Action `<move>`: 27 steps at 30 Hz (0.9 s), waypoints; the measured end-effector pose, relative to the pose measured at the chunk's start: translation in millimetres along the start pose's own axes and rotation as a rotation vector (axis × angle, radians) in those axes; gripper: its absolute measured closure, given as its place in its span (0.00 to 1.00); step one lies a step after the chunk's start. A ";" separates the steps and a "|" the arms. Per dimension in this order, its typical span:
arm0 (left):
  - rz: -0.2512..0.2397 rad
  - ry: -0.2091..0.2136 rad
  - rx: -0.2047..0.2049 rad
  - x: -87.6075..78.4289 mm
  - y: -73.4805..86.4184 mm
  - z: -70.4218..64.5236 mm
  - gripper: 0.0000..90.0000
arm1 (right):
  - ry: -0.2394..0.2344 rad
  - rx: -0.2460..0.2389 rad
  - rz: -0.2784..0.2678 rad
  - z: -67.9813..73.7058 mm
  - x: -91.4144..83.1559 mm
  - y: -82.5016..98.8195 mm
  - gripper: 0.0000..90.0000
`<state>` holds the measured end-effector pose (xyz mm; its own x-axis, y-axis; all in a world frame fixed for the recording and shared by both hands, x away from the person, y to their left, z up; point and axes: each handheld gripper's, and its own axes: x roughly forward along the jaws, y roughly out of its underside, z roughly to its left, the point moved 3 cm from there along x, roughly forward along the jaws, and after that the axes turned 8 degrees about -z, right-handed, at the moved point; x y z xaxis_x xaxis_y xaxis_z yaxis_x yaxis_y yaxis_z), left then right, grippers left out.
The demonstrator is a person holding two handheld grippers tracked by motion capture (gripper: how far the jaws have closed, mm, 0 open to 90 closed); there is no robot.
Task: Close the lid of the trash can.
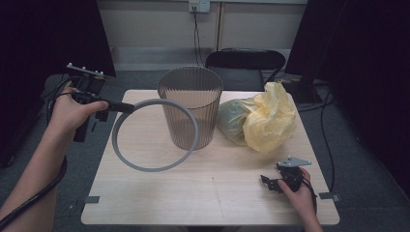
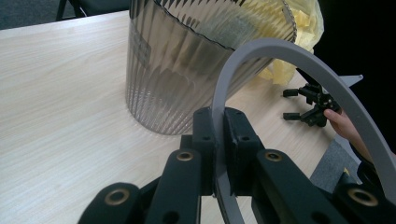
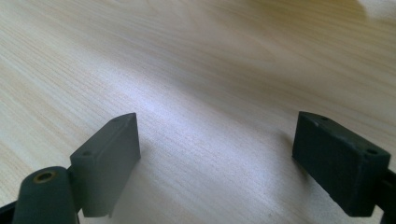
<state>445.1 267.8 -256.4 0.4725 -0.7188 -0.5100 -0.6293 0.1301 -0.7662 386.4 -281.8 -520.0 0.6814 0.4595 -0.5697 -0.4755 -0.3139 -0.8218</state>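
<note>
At the far left, left gripper [image 1: 126, 107] up in the air past the table [image 1: 208, 193] edge, held in a hand [image 1: 72, 113]. Jaws squeezed tight on the thin edge of a grey ring [image 1: 154, 135], pads pressing both sides of it. Seen close in the left gripper view too: left gripper [image 2: 219, 140] clamped on ring [image 2: 299, 60], which curves up and over to the right.

Ring tilted, lifted off the table, its far side in front of the bin [image 1: 190, 106] and crossing over the bin's wall. Touching or just beside it: cannot tell.

In the middle, clear ribbed bin standing upright on the table. Just right of it, a green bag [image 1: 232, 121] and a yellow bag [image 1: 270, 118], crumpled, lying against each other. Behind the table, a dark chair [image 1: 244, 60].

At the near right, right gripper [image 1: 267, 182] low on the table, held in a hand [image 1: 300, 191]. Jaws spread wide apart, nothing between them but bare wood [image 3: 210, 93].
</note>
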 end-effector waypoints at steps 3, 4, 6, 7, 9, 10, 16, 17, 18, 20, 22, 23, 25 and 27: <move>-0.003 -0.004 -0.006 2.6 -8.7 2.3 0.93 | 0.000 0.000 0.000 0.0 0.0 0.0 0.16; -0.003 -0.004 -0.006 2.6 -8.7 2.3 0.93 | 0.000 0.000 0.000 0.0 0.0 0.0 0.16; 0.000 -0.010 -0.012 5.0 -12.6 4.3 0.93 | 0.000 0.000 0.000 0.0 0.0 0.0 0.16; 0.000 -0.013 -0.013 6.3 -14.6 5.3 0.93 | 0.000 0.000 0.000 0.0 0.0 0.0 0.16; 0.005 -0.017 -0.021 10.5 -20.1 7.8 0.93 | 0.000 0.000 0.000 0.0 0.0 0.0 0.16; 0.005 -0.017 -0.021 10.5 -20.1 7.8 0.93 | 0.000 0.000 0.000 0.0 0.0 0.0 0.16; 0.005 -0.034 -0.025 17.9 -30.2 11.9 0.93 | 0.000 0.000 0.000 0.0 0.0 0.0 0.16; 0.000 -0.034 -0.025 19.2 -31.5 12.5 0.93 | 0.000 0.000 0.000 0.0 0.0 0.0 0.16; 0.008 -0.038 -0.032 22.3 -33.3 14.1 0.93 | 0.000 -0.001 0.000 -0.1 0.0 -0.1 0.16; 0.003 -0.040 -0.030 24.1 -34.1 15.2 0.93 | 0.000 0.000 0.000 -0.1 0.0 -0.1 0.16; -0.004 -0.039 -0.046 28.9 -36.9 18.2 0.93 | 0.000 0.000 0.000 -0.1 0.0 -0.1 0.16; -0.001 -0.041 -0.048 30.2 -38.0 19.7 0.93 | 0.000 0.000 0.000 -0.1 0.0 -0.1 0.16; -0.002 -0.044 -0.048 31.8 -39.1 20.7 0.93 | 0.000 0.000 0.000 -0.1 0.0 -0.1 0.16; -0.001 -0.048 -0.054 34.9 -41.5 22.4 0.93 | -0.001 0.000 0.000 -0.1 0.0 -0.1 0.16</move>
<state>501.5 252.6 -251.2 0.5010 -0.6854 -0.5284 -0.6609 0.0912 -0.7450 386.5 -281.8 -519.9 0.6811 0.4601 -0.5695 -0.4754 -0.3136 -0.8219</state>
